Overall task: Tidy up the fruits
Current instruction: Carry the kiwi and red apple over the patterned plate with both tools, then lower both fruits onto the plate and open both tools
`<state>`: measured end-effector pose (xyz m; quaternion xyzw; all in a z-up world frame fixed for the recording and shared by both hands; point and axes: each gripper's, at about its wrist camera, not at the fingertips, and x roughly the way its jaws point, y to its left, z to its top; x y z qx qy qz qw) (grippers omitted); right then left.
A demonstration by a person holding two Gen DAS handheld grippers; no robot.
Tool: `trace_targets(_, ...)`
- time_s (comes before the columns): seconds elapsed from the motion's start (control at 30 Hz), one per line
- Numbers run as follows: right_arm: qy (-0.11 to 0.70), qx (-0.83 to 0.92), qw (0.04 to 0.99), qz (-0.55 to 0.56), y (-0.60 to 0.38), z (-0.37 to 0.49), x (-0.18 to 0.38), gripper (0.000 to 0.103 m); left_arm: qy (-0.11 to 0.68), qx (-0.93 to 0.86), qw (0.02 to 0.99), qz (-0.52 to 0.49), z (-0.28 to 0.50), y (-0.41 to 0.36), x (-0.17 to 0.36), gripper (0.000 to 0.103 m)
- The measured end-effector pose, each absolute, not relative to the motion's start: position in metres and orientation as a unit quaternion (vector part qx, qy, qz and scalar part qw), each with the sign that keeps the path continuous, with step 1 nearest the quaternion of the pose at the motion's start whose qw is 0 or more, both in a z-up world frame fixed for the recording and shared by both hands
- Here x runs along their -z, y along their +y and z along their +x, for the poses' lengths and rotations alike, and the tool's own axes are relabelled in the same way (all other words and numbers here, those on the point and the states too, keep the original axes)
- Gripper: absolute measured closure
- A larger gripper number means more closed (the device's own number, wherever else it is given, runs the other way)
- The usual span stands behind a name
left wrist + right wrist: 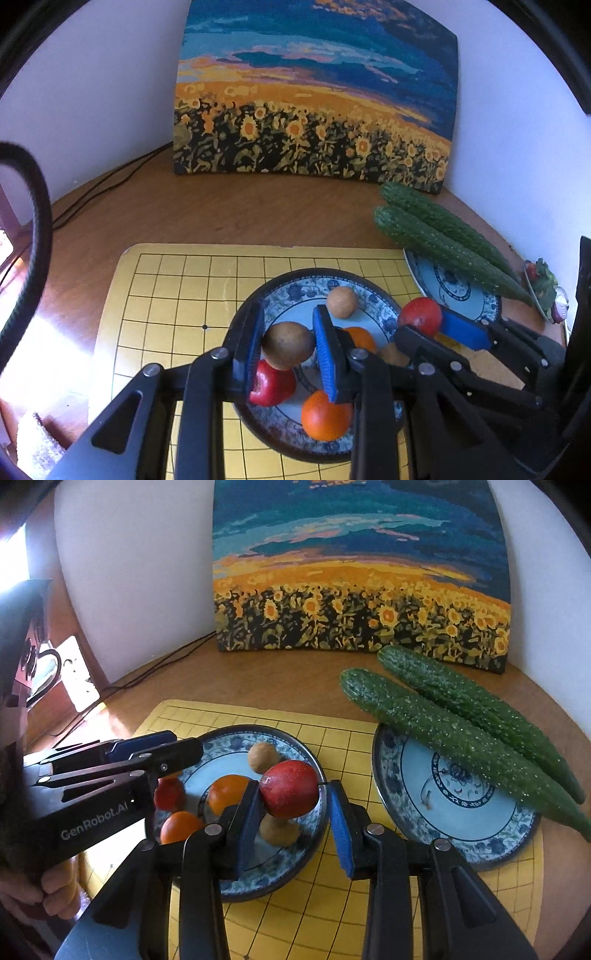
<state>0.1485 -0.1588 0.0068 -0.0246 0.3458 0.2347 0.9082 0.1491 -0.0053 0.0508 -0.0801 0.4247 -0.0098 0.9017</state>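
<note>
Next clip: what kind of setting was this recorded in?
Probably a home: a wooden table in a wall corner, a sunflower painting propped against the wall, a yellow Go-board mat, patterned plates holding fruit and cucumbers.

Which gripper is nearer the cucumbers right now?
Right. The right gripper, with a red fruit between its fingers, sits beside the cucumbers and their plate; the left gripper is farther away across the fruit plate.

I see brown wooden tabletop (229,210) in white-walled corner (110,92). Sunflower-field painting (314,92) leans against wall. Black cables (103,184) trail along table's back-left edge. Bright sunlight falls from left. Yellow grid mat (166,295) covers table.
</note>
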Motion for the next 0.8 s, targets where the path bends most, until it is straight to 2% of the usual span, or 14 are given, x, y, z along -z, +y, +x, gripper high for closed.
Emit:
trace_targets(0.63, 0.353, -0.231, 0.906, -0.043, -0.152, 0.155, 0.000, 0.066, 0.440, 0.013, 0.895, -0.072, 0.156, -0.010, -0.032, 0.075)
trace_targets(0.8, 0.353, -0.234, 0.905, -0.035, -0.153, 0.156, 0.000, 0.062, 0.436, 0.011, 0.897, -0.067, 0.154, -0.012, -0.033, 0.074)
